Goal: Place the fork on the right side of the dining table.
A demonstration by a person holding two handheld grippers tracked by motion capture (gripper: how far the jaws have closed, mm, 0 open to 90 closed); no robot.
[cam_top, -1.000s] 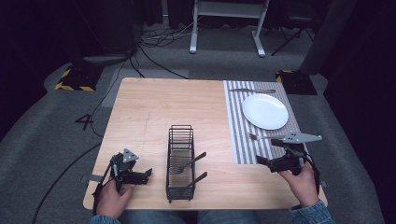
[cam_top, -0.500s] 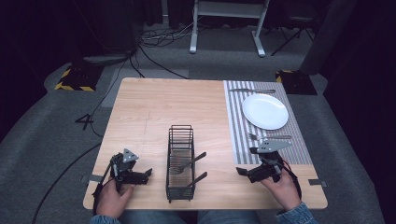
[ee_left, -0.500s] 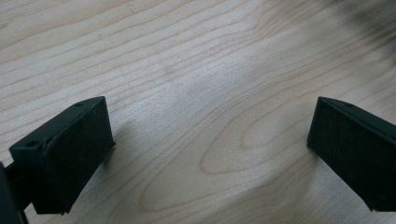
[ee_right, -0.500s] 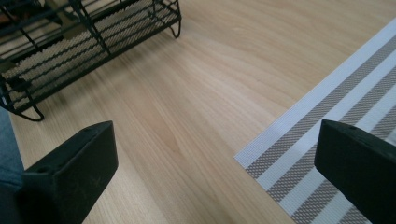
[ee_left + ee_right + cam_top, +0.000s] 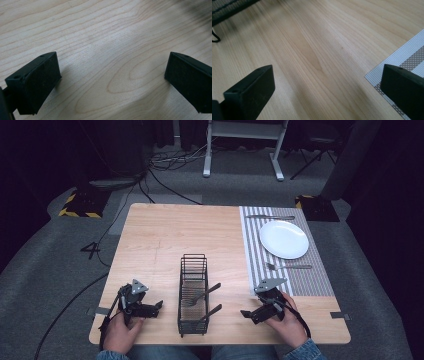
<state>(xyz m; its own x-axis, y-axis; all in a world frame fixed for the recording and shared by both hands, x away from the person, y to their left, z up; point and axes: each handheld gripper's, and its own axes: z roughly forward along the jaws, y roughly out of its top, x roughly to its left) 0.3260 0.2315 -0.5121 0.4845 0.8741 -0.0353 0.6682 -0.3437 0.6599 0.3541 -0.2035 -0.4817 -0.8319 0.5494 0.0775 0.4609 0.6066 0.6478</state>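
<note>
The wooden surface in front of you carries everything, with a striped placemat along its right side. On that mat sits a white plate, a knife laid beyond it and a fork on the near side — a place setting partly laid out.

In the middle of the surface, close to your edge, stands the black wire caddy. Two pieces of cutlery lie in it with their handles leaning out over its right rim, toward your right hand — that lean leaves them easy to pinch from the right.

Your right gripper rests low near the front edge, between the caddy and the mat, pointing left at the caddy. Its jaws stand wide apart with nothing between them; in the right gripper view you see bare wood, a corner of the mat at the right and the caddy's base at the upper left. The likely next move is to reach for one of those handles.

Your left gripper lies just left of the caddy, apparently parked out of the way. Its jaws also gape, empty, over plain wood.
</note>
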